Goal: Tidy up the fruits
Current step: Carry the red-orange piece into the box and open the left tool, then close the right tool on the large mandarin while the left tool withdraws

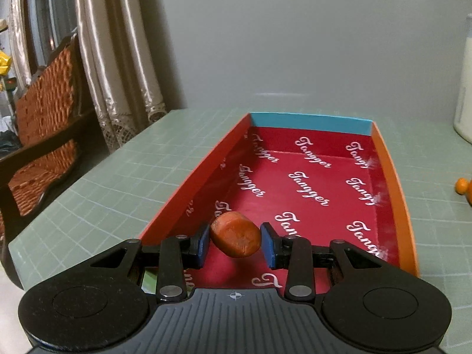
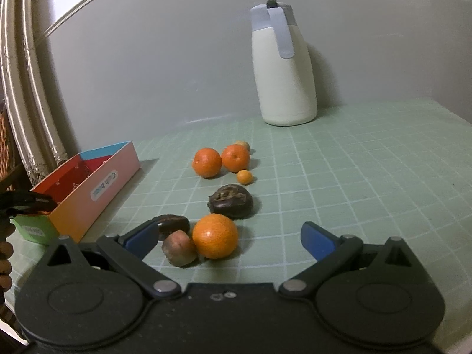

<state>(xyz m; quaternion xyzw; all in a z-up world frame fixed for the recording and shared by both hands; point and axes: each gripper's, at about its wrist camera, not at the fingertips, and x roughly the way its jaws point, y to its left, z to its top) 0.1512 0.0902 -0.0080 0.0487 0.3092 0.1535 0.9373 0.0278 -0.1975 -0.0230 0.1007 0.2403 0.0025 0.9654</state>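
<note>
My left gripper (image 1: 235, 243) is shut on an orange-brown fruit (image 1: 236, 234), its blue pads pressing both sides, held over the near end of a long box (image 1: 200, 165) with a red printed inside. In the right wrist view that box (image 2: 97, 188) lies at the left with its pink-orange outer wall showing. My right gripper (image 2: 227, 240) stands open low over the green mat; an orange (image 2: 215, 236) and a small brownish fruit (image 2: 178, 247) lie between its fingers, untouched. Beyond lie a dark wrinkled fruit (image 2: 230, 201), another dark one (image 2: 174, 225), two more oranges (image 2: 207, 162) and a tiny orange fruit (image 2: 244, 176).
A cream jug with a blue-grey lid (image 2: 281, 67) stands at the back by the wall. A small green box (image 2: 35, 230) adjoins the long box's near end. A wicker chair (image 1: 44, 118) and curtains (image 1: 118, 59) stand left of the table edge. A person's fingers (image 2: 4, 259) show at far left.
</note>
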